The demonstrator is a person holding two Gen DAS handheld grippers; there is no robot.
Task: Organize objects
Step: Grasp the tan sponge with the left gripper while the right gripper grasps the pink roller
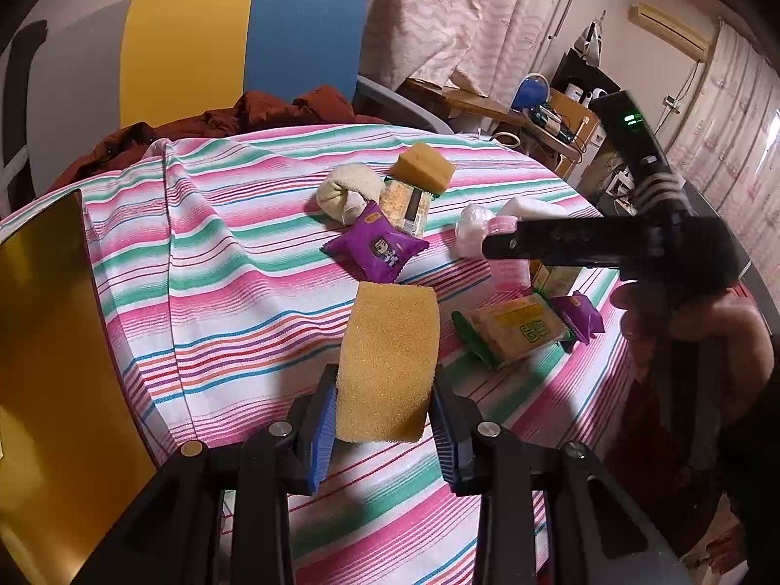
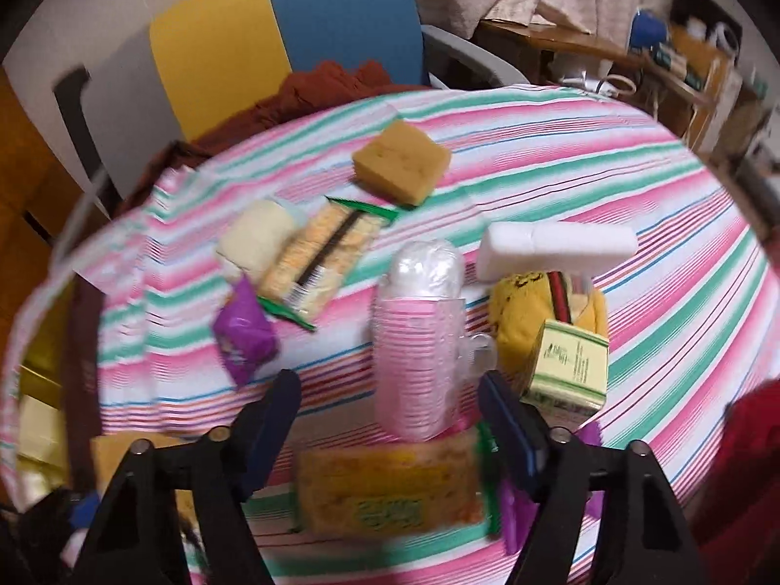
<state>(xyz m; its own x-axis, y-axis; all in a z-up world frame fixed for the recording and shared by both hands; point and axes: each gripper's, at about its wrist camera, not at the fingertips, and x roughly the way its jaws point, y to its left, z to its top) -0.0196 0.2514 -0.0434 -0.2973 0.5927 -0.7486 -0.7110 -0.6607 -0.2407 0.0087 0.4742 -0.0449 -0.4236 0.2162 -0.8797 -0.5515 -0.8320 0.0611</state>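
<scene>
My left gripper (image 1: 385, 390) is shut on a thin yellow sponge (image 1: 390, 356), held above the striped tablecloth (image 1: 219, 263). Beyond it lie a purple snack packet (image 1: 375, 246), a rolled cream towel (image 1: 348, 190), a cracker packet (image 1: 407, 204) and a thick yellow sponge (image 1: 423, 165). My right gripper (image 2: 390, 404) is open, its fingers on either side of a wrapped stack of pink cups (image 2: 419, 356), not touching. A second cracker packet (image 2: 390, 487) lies just under it. In the left wrist view the right gripper (image 1: 507, 243) comes in from the right, held by a hand (image 1: 692, 312).
A white foam block (image 2: 555, 243) rests on a yellow plush toy (image 2: 516, 312), with a green-and-white carton (image 2: 568, 370) in front. A gold box (image 1: 48, 341) stands at the table's left edge. A yellow-and-blue chair (image 1: 243, 44) with a rust-red garment (image 1: 253, 112) sits behind.
</scene>
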